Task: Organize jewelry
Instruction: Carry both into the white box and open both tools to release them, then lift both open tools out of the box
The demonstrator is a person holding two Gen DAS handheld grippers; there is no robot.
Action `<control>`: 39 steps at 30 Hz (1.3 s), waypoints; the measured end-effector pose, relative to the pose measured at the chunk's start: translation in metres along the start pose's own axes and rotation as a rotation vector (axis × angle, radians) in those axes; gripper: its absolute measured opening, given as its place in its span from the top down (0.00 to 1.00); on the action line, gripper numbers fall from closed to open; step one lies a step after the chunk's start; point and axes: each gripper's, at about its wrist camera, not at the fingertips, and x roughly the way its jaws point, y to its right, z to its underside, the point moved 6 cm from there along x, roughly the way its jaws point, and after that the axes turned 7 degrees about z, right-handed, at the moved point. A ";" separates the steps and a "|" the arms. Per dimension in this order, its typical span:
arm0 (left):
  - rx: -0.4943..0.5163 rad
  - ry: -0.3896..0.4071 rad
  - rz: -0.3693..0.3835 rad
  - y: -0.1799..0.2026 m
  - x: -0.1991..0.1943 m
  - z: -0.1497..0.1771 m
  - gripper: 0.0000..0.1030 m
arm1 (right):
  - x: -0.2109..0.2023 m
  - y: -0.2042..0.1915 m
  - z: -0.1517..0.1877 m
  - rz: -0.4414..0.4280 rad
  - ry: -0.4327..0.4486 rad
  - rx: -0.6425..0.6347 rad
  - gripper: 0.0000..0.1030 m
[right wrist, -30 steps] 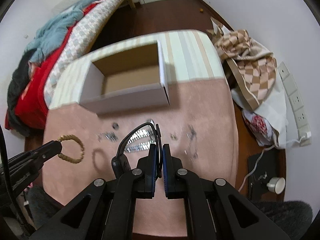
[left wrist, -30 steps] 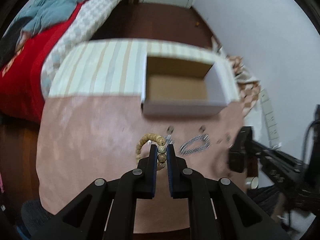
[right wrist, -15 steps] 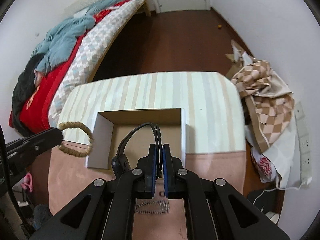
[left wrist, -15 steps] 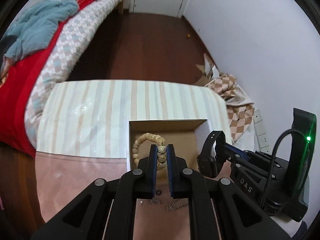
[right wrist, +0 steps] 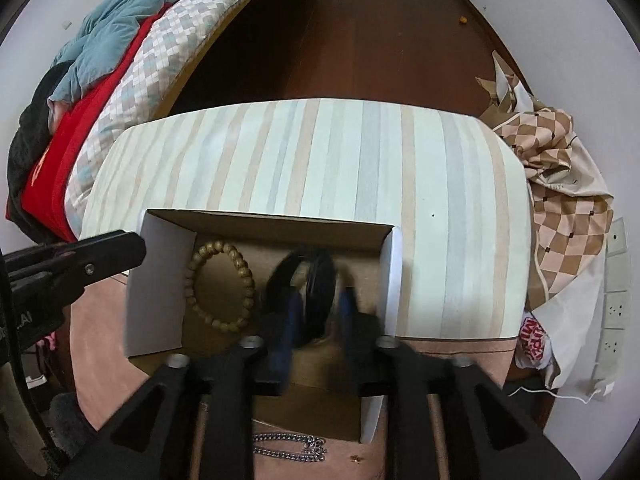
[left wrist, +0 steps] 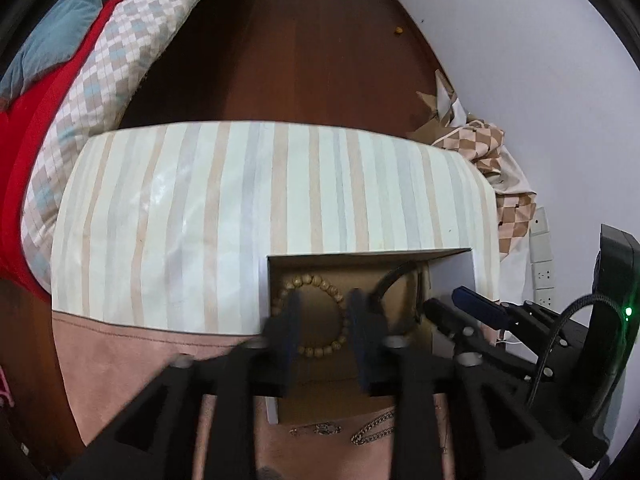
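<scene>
Since half a second ago both grippers have let go: the fingers that were pinching jewelry are now spread, and both pieces lie in the box.

Left gripper (left wrist: 320, 330): fingers spread wide, motion-blurred, holding nothing. The bead bracelet (left wrist: 316, 314) lies flat on the cardboard floor of the box (left wrist: 262, 288), at its left end. In the left wrist view the ring of beads sits between the two fingers and partly behind them; the left finger covers its left arc, the right finger stands just at its right edge. Cannot tell if either finger touches it.

Right gripper (right wrist: 318, 312): fingers also spread, blurred, empty. The black bracelet (right wrist: 308, 280) sits in the right half of the box, just ahead of and between the fingertips. It is blurred, so cannot tell if it lies flat or leans on the far wall. In the right wrist view the two pieces are side by side, close but apart.

The box is open-topped, white outside, brown inside, and stands on the counter (right wrist: 320, 152) across the seam where the striped covering meets the pink cloth (left wrist: 132, 356).

On the pink cloth, just on the near side of the box: a silver chain (right wrist: 286, 446), seen under the right gripper, plus a second chain (left wrist: 372, 432) and a small clasp piece (left wrist: 324, 428) in the left wrist view.
</scene>
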 end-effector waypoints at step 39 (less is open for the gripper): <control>0.043 0.397 -0.272 0.015 -0.140 0.124 0.00 | -0.178 0.006 0.112 0.278 0.349 0.074 0.04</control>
